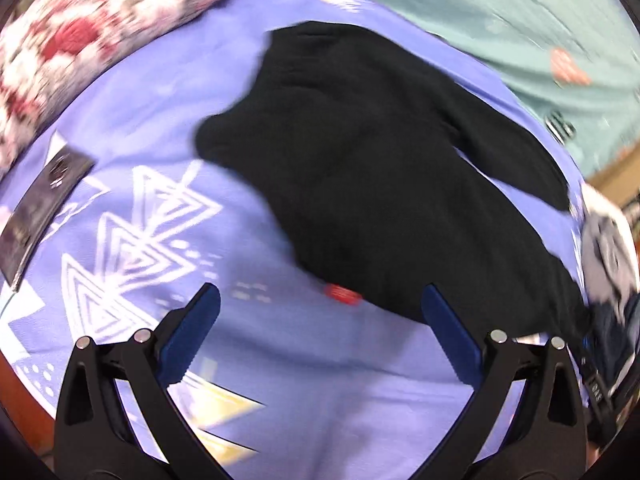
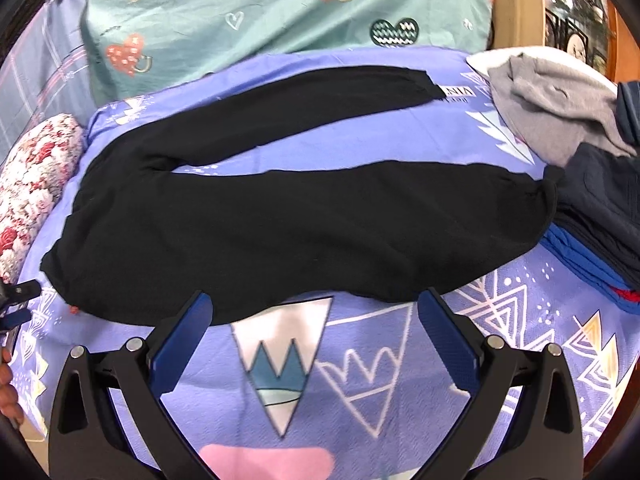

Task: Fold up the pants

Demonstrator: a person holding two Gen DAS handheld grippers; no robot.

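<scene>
While black pants (image 2: 280,216) lie just ahead, right gripper (image 2: 316,312) and left gripper (image 1: 320,304) gape empty.

A bed covered by a lavender sheet (image 2: 360,152) printed with white triangle and mountain shapes carries everything. Black fabric pants (image 2: 280,220) lie spread flat across its middle, legs running toward 3 o'clock. A heap of grey, navy and blue clothes (image 2: 580,160) sits at 3 o'clock, a red-and-white floral bolster (image 2: 32,196) at 9, and a teal heart-print pillow (image 2: 260,12) at 12.
</scene>
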